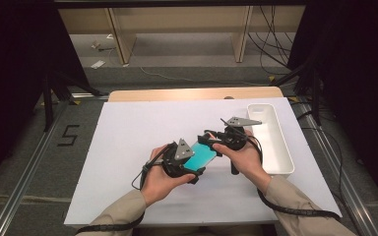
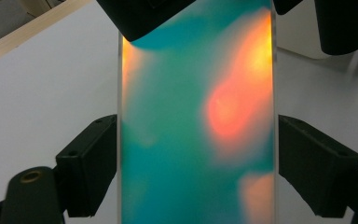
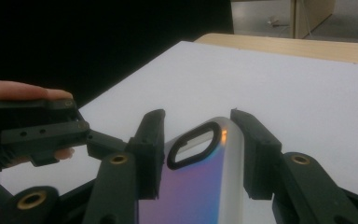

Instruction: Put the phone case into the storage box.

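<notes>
Left side of the white table [image 1: 128, 128]: the left gripper [image 1: 189, 164] is held in the person's left hand [image 1: 160, 177], just above the table surface near its front middle. Its jaws are clenched on the two long edges of the phone case [image 1: 200, 156]; in the left gripper view the black pads press against both sides of the case [image 2: 196, 121], which shows a teal sheen with orange patches.

Centre: the case hangs between the two grippers, clear of the table and tilted, with one end in each.

Right of centre: the right gripper [image 1: 215, 143], held in the right hand [image 1: 243, 157], meets the case's far end. In the right gripper view its jaws flank the end with the oval camera cutout [image 3: 193, 147], grasping the case [image 3: 200, 186] at its sides.

Far right: a white tray [image 1: 275, 147] lies along the table's right edge, just beside the right hand.
</notes>
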